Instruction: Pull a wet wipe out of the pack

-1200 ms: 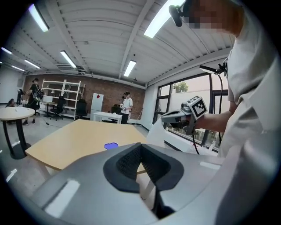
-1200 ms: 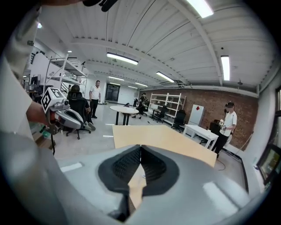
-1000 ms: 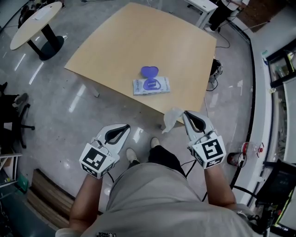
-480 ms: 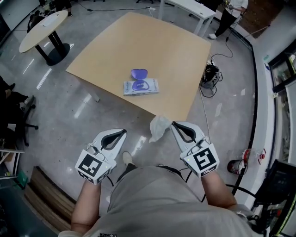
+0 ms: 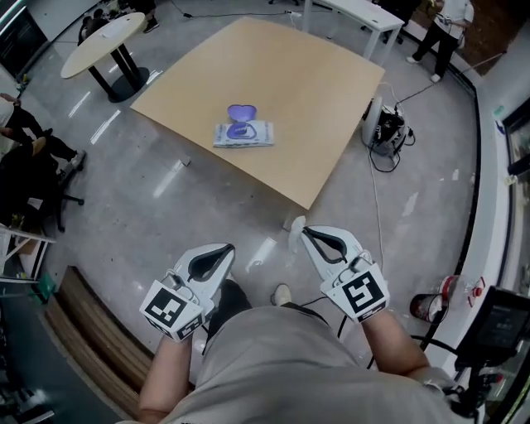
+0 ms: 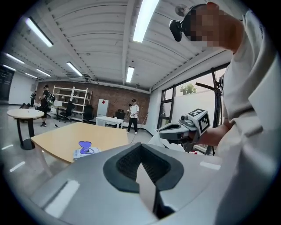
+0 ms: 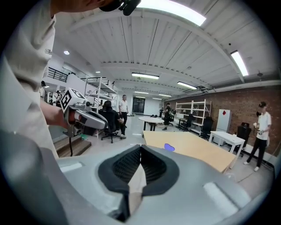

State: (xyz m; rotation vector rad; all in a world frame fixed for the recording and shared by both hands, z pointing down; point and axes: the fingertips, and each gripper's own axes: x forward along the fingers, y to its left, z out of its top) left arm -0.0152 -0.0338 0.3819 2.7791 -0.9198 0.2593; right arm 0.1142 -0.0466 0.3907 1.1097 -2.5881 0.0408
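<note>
Right gripper point(image 5: 304, 233) clenched on wet wipe point(image 5: 296, 238), well apart from open pack point(image 5: 243, 132) on worktop point(image 5: 290, 83); left gripper point(image 5: 229, 247) closed, empty.

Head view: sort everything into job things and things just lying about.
Job:
- pack, lid open, on the table
- wipe, clamped in the shut right gripper
- left gripper, shut, empty

Lying about:
- round table
- white desk
- cables
</note>
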